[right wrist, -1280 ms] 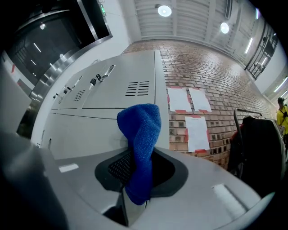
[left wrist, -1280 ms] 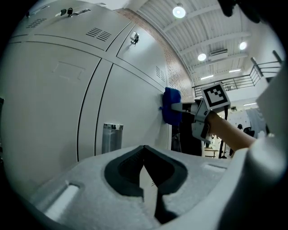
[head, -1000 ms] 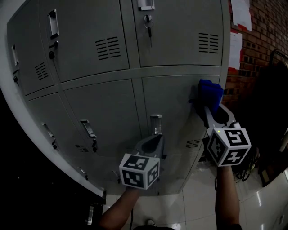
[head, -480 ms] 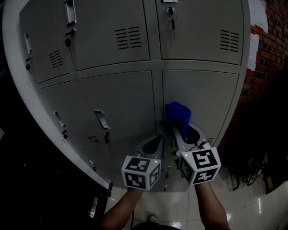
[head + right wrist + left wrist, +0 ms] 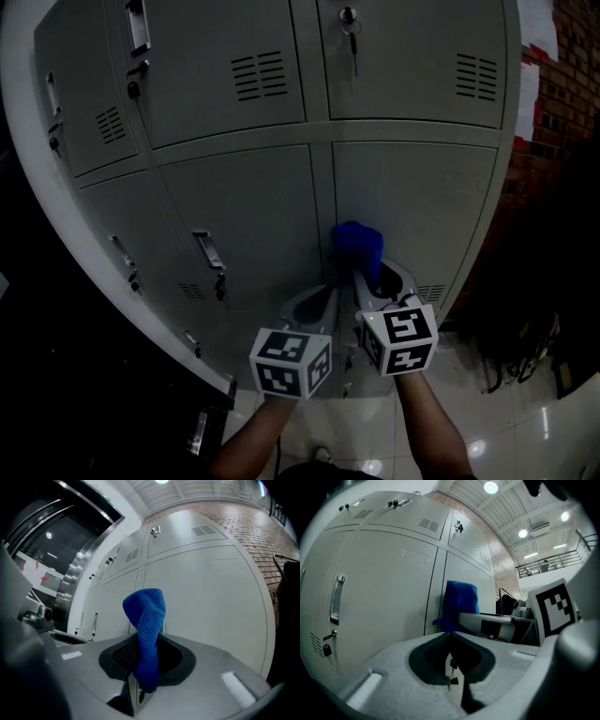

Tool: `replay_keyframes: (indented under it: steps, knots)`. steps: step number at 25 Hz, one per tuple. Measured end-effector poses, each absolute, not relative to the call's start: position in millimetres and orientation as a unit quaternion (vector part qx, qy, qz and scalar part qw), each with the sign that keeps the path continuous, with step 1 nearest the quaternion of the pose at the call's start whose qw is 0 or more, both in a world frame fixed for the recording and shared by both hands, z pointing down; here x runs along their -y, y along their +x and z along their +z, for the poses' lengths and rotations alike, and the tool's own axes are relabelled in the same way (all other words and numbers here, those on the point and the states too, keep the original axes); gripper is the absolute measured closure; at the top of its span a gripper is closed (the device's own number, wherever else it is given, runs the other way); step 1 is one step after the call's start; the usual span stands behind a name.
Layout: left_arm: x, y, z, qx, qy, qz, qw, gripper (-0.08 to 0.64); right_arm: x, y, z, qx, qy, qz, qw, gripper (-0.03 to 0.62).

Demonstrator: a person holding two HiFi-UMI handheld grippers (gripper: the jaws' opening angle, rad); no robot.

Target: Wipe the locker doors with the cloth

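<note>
The grey locker doors (image 5: 422, 206) fill the head view. A blue cloth (image 5: 356, 246) is bunched against the left edge of the lower right door, close to the seam with the neighbouring door (image 5: 253, 216). My right gripper (image 5: 367, 277) is shut on the cloth (image 5: 149, 634), which stands up out of the jaws and hangs down between them. Just to its left, my left gripper (image 5: 317, 306) is shut with nothing in it (image 5: 450, 633), its tips near the same seam. The cloth (image 5: 461, 604) shows beyond them in the left gripper view.
A door handle (image 5: 208, 251) sticks out of the lower middle door, and a key (image 5: 351, 26) hangs in an upper lock. A brick wall (image 5: 562, 112) with papers stands at the right, with dark objects (image 5: 534, 319) below it. Glossy floor tiles (image 5: 525, 441) lie underneath.
My right gripper carried the cloth from the right edge of the lower right door leftward and down to the seam beside the left gripper. The left gripper barely moved.
</note>
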State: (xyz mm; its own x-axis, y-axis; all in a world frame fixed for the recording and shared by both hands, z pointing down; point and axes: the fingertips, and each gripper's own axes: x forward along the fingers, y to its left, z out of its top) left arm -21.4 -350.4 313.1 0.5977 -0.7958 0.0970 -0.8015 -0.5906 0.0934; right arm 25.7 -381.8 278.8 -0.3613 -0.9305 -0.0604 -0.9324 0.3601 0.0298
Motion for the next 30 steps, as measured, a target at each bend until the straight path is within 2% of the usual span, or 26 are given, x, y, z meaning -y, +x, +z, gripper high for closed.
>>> replay_keyframes:
  steps: [21,30]
  knots:
    - [343,64,329,0.37,0.925,0.039,0.076,0.557,362,205,300,-0.718,-0.696,0.016,0.016,0.511]
    - [340,57,340,0.379,0.921,0.045,0.083,0.557,362,231,303,-0.7,-0.714,0.014,0.007,0.511]
